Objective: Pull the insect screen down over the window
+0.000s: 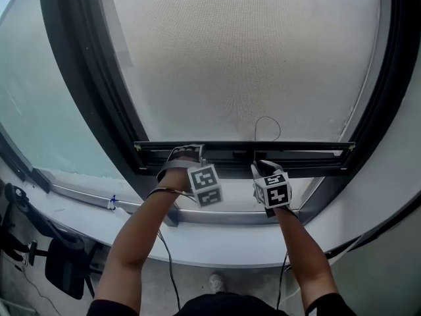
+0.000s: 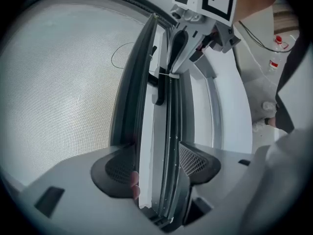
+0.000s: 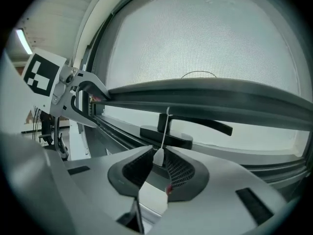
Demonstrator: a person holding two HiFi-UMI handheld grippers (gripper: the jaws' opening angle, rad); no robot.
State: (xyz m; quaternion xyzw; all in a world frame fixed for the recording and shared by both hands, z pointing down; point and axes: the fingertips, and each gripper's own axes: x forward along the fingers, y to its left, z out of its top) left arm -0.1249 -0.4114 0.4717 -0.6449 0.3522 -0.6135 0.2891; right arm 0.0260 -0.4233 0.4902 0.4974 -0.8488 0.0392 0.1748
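Note:
The grey mesh insect screen [image 1: 243,51] covers the window down to its dark bottom bar [image 1: 296,146]. My left gripper [image 1: 186,151] sits at that bar left of centre. In the left gripper view its jaws [image 2: 154,165] stand wide, with the bar [image 2: 134,92] and a grey frame rail [image 2: 171,131] running between them and no pad clearly pressing. My right gripper [image 1: 262,165] is under the bar's middle, below the thin pull cord [image 1: 255,131]. In the right gripper view the gripper [image 3: 157,168] is shut on the cord's small white tag [image 3: 159,156], which hangs from the bar [image 3: 220,94].
A black window handle [image 3: 171,136] lies just beyond the right gripper's jaws, under the bar. The white sill [image 1: 217,242] curves below both forearms. A dark chair [image 1: 62,265] and cables are on the floor at lower left. Bottles [image 2: 276,43] stand off to the right.

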